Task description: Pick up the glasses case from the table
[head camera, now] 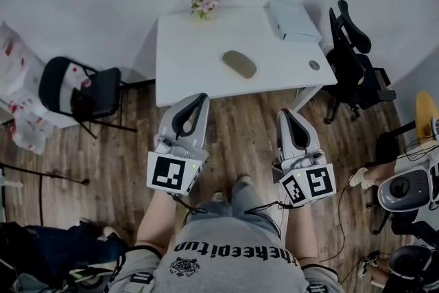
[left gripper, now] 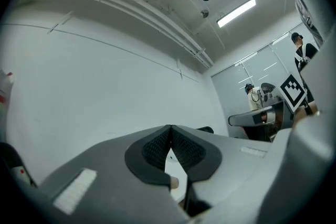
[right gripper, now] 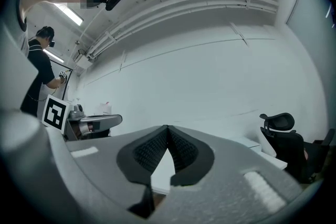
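An olive-brown oval glasses case lies near the middle of the white table in the head view. My left gripper is held over the wood floor just short of the table's near edge, its jaws shut with nothing between them. My right gripper hangs beside it to the right, also shut and empty. Both point toward the table, short of the case. In the left gripper view the left gripper's pads meet at the tips; in the right gripper view the right gripper's pads do too. The case appears in neither gripper view.
A small flower bunch sits at the table's far edge, a white box at its far right corner, a small round disc near the right edge. A black folding chair stands left, a black office chair right.
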Demonstrator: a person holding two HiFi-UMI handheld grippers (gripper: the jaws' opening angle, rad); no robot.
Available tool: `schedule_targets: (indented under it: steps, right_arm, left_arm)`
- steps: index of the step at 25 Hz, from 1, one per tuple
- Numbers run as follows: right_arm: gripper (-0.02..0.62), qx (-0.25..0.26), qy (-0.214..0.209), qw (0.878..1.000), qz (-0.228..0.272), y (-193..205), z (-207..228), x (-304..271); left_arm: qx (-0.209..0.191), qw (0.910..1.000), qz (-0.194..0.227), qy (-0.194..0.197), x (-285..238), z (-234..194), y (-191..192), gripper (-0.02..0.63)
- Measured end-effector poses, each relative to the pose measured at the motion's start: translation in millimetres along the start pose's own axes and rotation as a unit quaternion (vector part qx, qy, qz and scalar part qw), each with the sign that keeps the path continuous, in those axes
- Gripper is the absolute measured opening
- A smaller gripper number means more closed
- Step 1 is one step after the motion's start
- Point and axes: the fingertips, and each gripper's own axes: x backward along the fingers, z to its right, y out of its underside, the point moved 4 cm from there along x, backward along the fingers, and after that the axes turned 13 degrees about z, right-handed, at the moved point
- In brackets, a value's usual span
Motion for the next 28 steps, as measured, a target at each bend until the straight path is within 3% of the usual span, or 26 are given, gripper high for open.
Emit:
schedule_targets:
  steps: [8,28]
  right_arm:
    - [0.003,-0.012,0.007,1.0,0.002,15,17,-29]
    - [0.003,-0.026,-0.036,0.999,-0.01,51,99,-150]
  left_arm:
    - [-0.01,0.9999,-0.003,0.001,-23,-15,16,0.02]
    - [-0.021,0.997,-0.023,-0.071,-117,-78,72,0.02]
